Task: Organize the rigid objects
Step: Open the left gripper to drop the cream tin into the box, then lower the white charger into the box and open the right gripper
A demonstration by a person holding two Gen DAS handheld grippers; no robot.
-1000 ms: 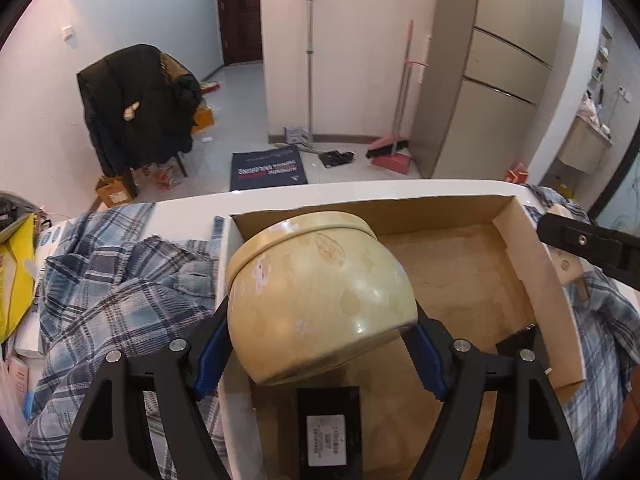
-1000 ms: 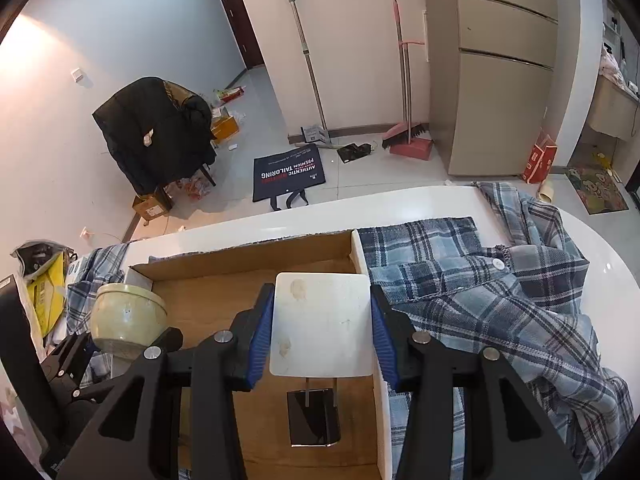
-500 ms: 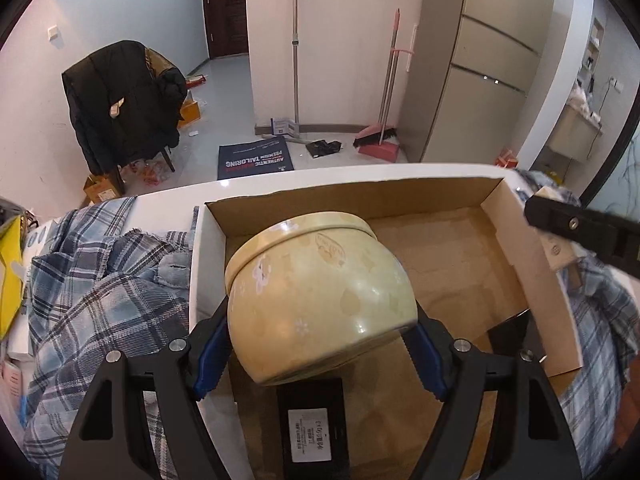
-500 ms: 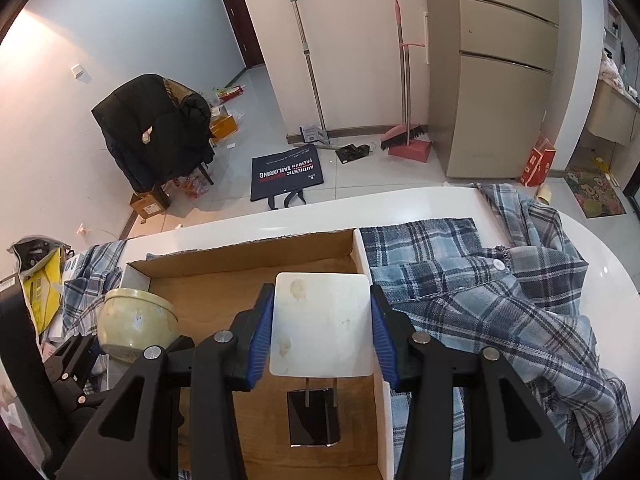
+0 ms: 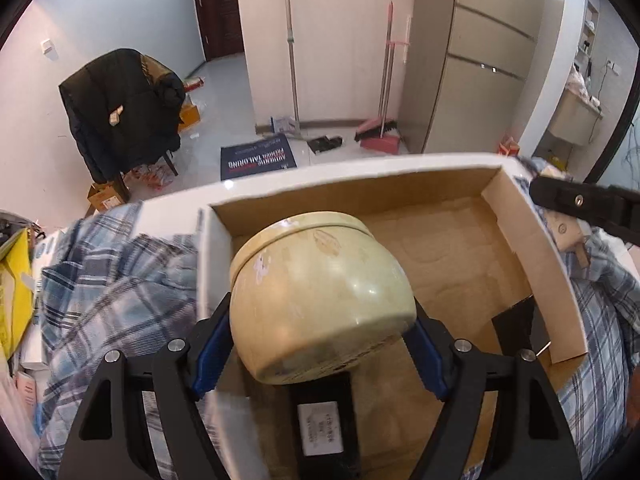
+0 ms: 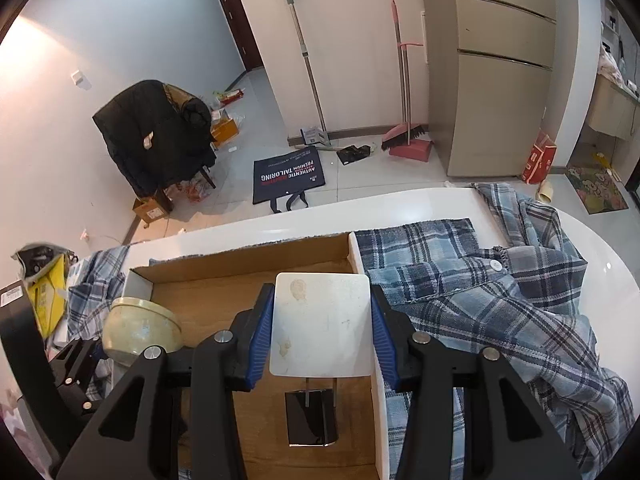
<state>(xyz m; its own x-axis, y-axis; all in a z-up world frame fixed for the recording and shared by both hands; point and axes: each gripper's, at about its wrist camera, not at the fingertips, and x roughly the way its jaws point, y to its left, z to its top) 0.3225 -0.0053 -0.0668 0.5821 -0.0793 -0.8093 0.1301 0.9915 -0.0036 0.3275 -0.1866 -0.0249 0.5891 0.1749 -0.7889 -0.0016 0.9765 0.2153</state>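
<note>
My left gripper is shut on a pale yellow ceramic bowl, held tilted over the left part of a shallow cardboard box. The bowl also shows in the right wrist view, at the box's left end. My right gripper is shut on a white square plate and holds it flat above the right end of the box. A black rectangular object lies on the box floor under the plate.
Blue plaid cloth lies on the white table on both sides of the box. A black labelled object lies in the box under the bowl. A yellow bag sits at the far left.
The left gripper has carried the bowl to the right, further over the box's left wall into the box. The right gripper with the plate has stayed still.
</note>
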